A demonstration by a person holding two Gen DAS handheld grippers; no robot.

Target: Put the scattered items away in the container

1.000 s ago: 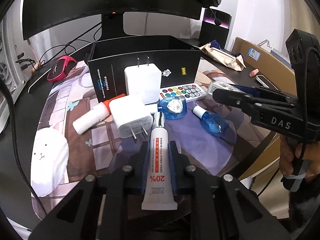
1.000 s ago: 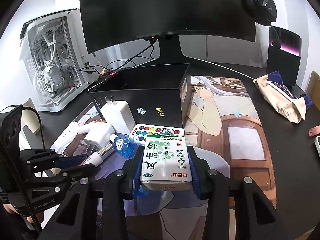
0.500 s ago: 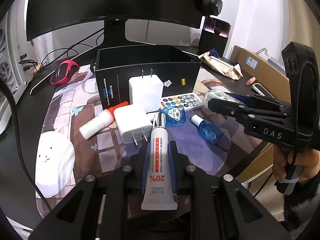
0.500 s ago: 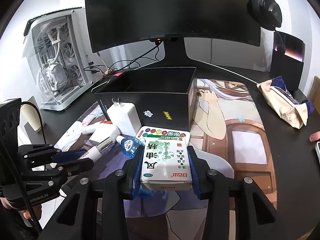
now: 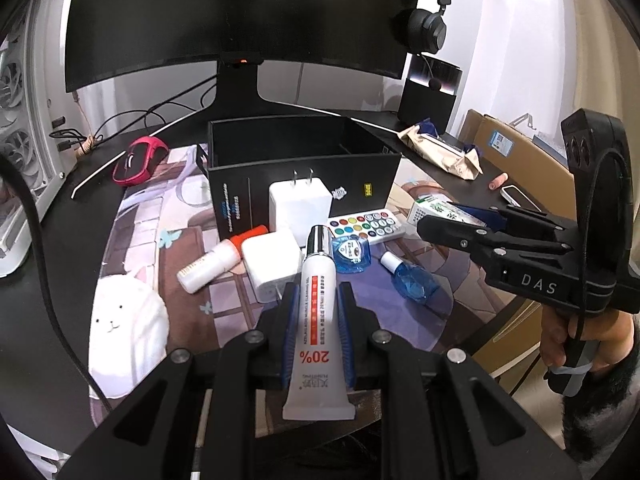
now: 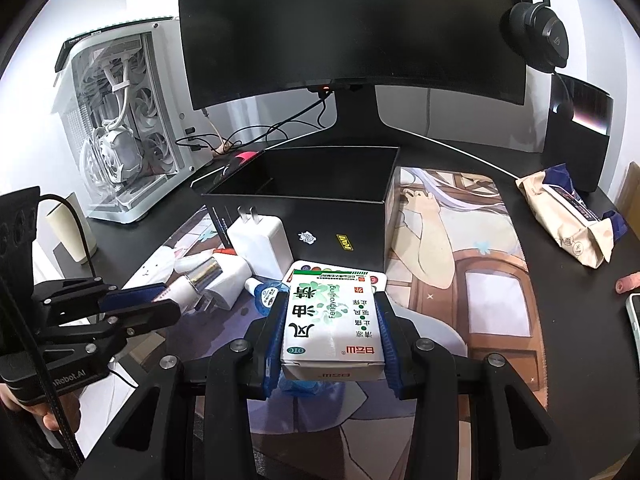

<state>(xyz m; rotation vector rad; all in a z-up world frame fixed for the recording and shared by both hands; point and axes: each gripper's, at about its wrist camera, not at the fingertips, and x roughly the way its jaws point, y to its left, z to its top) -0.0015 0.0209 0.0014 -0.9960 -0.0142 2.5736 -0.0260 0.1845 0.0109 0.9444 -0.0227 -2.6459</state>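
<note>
Two glossy packs gripped, white plastic tube (image 5: 318, 320), rectangular cardboard carton (image 6: 332, 320)

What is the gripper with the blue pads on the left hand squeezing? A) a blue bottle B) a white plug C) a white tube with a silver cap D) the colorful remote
C: the left gripper has its jaws closed on the white tube, silver cap pointing ahead, while the white plug, blue bottle and colorful remote lie on the mat.
</note>
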